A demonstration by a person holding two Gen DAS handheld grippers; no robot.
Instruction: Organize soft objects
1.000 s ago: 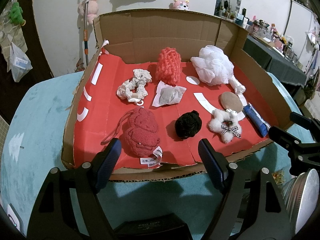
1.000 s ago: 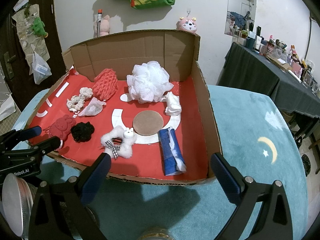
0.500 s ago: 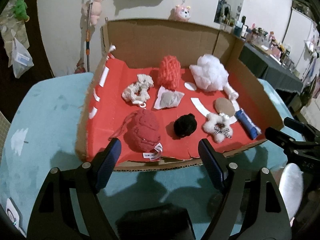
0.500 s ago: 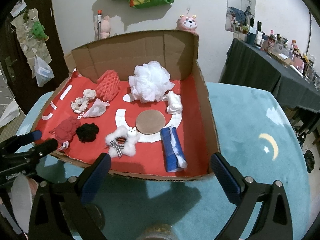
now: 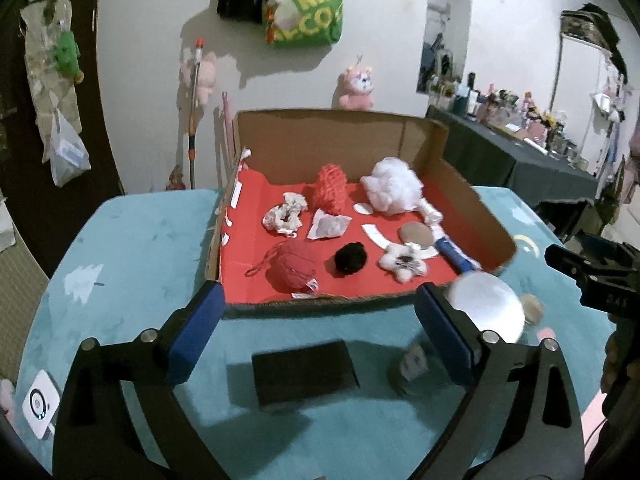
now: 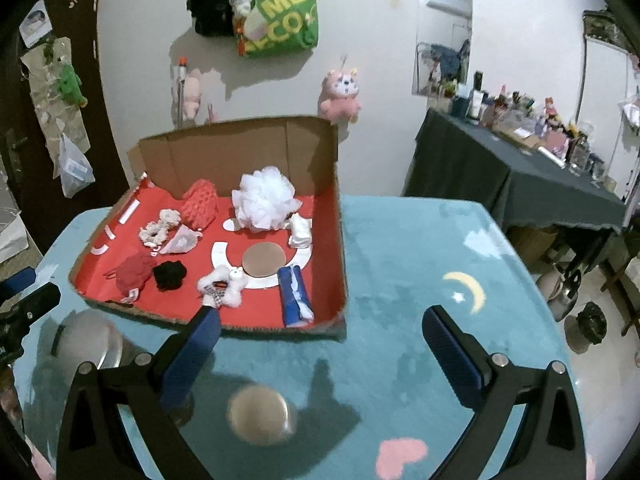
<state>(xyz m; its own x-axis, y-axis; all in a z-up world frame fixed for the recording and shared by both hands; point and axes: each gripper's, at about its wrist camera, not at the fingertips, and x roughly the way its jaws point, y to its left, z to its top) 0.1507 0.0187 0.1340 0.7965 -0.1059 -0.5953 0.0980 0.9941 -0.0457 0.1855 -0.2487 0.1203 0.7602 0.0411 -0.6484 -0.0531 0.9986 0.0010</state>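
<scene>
A cardboard box (image 5: 472, 204) with a red floor holds several soft objects: a red plush (image 5: 292, 266), a black pompom (image 5: 351, 258), a white fluffy toy (image 5: 402, 260), a white mesh puff (image 5: 394, 190), a coral knit piece (image 5: 330, 188) and a cream scrunchie (image 5: 285, 214). The same box (image 6: 334, 216) shows in the right wrist view. My left gripper (image 5: 316, 332) is open and empty in front of the box. My right gripper (image 6: 320, 344) is open and empty, by the box's front right corner.
A teal cloth (image 5: 132, 248) covers the table. A black rectangular object (image 5: 305, 374) and a round metal lid (image 5: 486, 306) lie in front of the box. A blue packet (image 6: 295, 296) and a brown disc (image 6: 264, 259) lie in the box. A dark table (image 6: 520, 176) stands at right.
Both grippers have pulled back and risen away from the box, which now looks smaller and farther. Nothing in the box has moved.
</scene>
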